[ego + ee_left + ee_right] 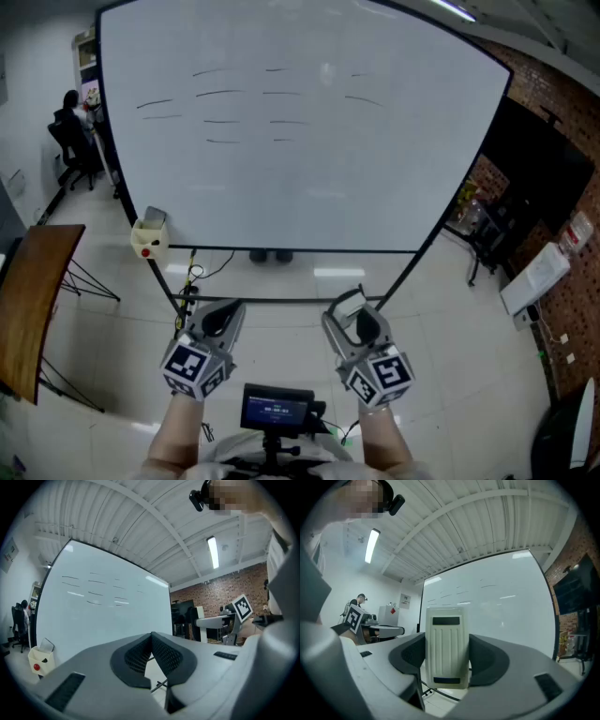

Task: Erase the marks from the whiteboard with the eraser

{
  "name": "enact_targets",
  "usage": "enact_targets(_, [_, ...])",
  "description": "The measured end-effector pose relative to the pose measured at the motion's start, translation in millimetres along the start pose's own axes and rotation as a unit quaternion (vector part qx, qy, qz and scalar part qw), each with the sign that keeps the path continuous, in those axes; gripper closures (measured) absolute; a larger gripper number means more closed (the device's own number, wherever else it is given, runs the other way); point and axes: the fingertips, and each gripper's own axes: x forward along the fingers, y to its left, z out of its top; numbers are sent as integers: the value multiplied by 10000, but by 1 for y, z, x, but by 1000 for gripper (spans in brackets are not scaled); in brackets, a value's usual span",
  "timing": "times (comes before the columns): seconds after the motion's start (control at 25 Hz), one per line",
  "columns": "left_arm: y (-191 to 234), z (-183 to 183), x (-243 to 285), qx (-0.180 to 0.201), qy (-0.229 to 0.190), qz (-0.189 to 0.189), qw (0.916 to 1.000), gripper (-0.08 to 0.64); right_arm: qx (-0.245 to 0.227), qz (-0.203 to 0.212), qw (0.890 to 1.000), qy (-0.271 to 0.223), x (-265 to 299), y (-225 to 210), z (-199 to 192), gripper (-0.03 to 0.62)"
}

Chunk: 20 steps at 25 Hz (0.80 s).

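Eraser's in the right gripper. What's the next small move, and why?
Probably lift the right gripper toward the top of the whiteboard: the eraser is clamped in its jaws but short of the surface, and the marks up there look untouched.

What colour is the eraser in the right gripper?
Cream eraser, dark end strips; right gripper view.

Nothing really readable here tbh. The whiteboard point(300, 187) only has short dark dashes point(217, 93), no letters. The little screen point(277, 410) shows pale characters, maybe digits, too small to read. The paper wall sign point(404, 601) is just a blur.
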Motion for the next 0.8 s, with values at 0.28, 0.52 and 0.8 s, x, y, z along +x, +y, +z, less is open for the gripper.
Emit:
enact_targets(0.28, [35, -14, 29, -110, 43, 131, 9998, 565, -114, 83, 9998, 164, 44, -30, -7, 330])
enact_targets(0.52, [64, -10, 99, -97, -88, 179, 9998, 565, -60, 181, 9998, 45, 92, -87, -4, 330])
enact_targets(0.8, [90, 7, 189, 55, -270, 276, 9992, 565, -273, 571, 9977, -243, 148, -161, 23, 328])
